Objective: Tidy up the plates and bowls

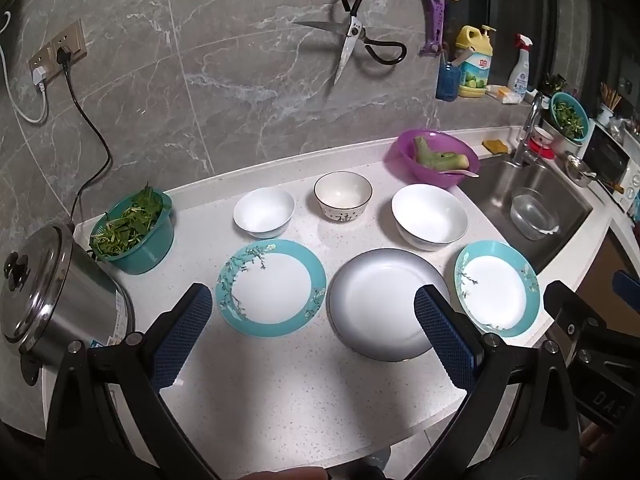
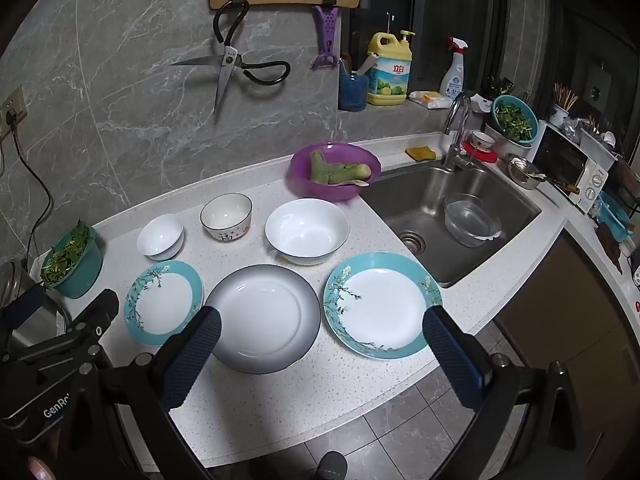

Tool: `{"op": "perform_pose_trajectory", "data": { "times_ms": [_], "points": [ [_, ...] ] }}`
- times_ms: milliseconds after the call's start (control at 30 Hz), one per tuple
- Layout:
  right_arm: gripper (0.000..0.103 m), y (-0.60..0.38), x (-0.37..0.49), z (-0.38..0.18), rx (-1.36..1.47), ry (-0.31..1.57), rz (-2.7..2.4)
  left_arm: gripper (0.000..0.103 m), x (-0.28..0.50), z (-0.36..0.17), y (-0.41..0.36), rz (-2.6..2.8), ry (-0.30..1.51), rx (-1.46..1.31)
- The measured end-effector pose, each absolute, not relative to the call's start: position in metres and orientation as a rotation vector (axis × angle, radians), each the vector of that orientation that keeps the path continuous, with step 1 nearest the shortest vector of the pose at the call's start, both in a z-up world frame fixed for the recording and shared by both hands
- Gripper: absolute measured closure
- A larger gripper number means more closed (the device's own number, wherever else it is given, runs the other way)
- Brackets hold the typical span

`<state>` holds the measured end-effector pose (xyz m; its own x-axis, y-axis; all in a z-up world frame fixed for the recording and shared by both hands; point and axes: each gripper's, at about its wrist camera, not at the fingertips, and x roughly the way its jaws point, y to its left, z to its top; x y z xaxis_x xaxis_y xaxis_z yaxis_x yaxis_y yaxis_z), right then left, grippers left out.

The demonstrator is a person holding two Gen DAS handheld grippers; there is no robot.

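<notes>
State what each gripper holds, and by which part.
Nothing is held: the left gripper and right gripper are both open above the counter.

Seen from the left wrist, bare surface [image 1: 288, 392] lies at 6 o'clock, nearer than the three plates, wide enough for a gripper. The grey-rimmed plate [image 1: 386, 304] sits between the left teal plate [image 1: 271, 288] and the right teal plate [image 1: 497, 289], with narrow gaps. Three bowls stand close behind at 12. A steel pot [image 1: 60, 292] and green colander [image 1: 134, 232] block 9 o'clock; the sink [image 1: 532, 204] drops away at 2, a purple basin [image 1: 432, 158] at its corner.
</notes>
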<state>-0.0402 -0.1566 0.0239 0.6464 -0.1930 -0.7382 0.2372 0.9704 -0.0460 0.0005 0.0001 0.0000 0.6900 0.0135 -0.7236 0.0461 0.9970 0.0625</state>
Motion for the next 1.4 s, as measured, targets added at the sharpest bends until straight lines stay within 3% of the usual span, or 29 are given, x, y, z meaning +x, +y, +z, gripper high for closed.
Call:
{"op": "perform_pose_trajectory", "data": {
  "times_ms": [1400],
  "points": [
    [0.000,-0.156,-0.035,0.021,0.057,0.844,-0.245,0.000,0.002,-0.012,0.000,-0.030,0.822,0.071]
  ]
}}
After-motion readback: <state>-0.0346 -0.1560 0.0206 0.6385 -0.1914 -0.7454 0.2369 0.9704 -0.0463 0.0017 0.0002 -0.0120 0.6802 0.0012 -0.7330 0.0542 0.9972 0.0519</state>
